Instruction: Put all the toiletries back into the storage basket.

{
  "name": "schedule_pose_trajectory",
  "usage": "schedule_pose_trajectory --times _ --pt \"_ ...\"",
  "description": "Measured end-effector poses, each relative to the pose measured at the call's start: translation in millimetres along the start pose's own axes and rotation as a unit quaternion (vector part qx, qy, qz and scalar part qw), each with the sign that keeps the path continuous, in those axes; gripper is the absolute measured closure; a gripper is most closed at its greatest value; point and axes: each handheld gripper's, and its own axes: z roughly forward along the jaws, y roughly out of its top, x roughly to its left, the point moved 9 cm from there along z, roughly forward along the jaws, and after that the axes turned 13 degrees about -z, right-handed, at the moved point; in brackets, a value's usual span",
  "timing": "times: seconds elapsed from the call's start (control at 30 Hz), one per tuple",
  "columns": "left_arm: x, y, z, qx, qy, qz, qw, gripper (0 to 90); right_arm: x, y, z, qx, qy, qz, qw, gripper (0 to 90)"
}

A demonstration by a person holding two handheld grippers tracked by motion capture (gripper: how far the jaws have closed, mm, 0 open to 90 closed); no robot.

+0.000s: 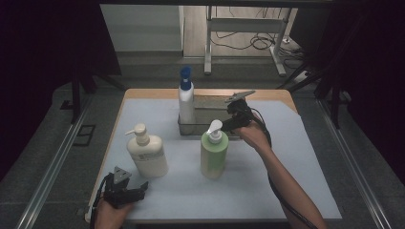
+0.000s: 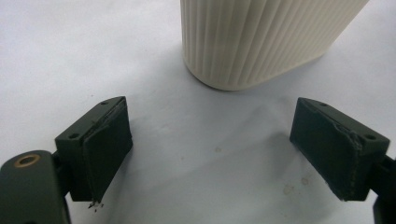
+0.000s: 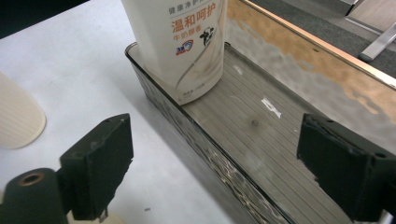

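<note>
Right gripper [image 3: 215, 172] fingers wide apart, empty; white bottle [image 3: 180, 46] upright in tray [image 3: 261, 140] beyond.

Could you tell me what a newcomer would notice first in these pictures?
Three pump bottles: the blue-capped white bottle stands upright in the clear tray at the back, the green bottle and cream bottle on the white mat. The right gripper hovers open over the tray.

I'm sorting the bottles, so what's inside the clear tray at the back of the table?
One white bottle with a blue cap stands at one end of the tray. The remaining ribbed floor is bare. The floor under the bottle is covered.
</note>
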Motion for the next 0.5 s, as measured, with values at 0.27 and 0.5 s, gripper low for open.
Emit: schedule_pose_trajectory --times 0.27,0.5 --pt "-0.1 0.0 0.0 0.0 0.0 -0.001 1.0 12.6 -6.4 -8.4 -19.4 -0.01 -0.008 0.002 0.9999 2.6" --pt "-0.1 -0.1 0.0 0.0 0.0 -0.001 1.0 12.5 -9.2 -22.3 -38.2 -0.027 -0.003 0.01 0.9996 0.2"
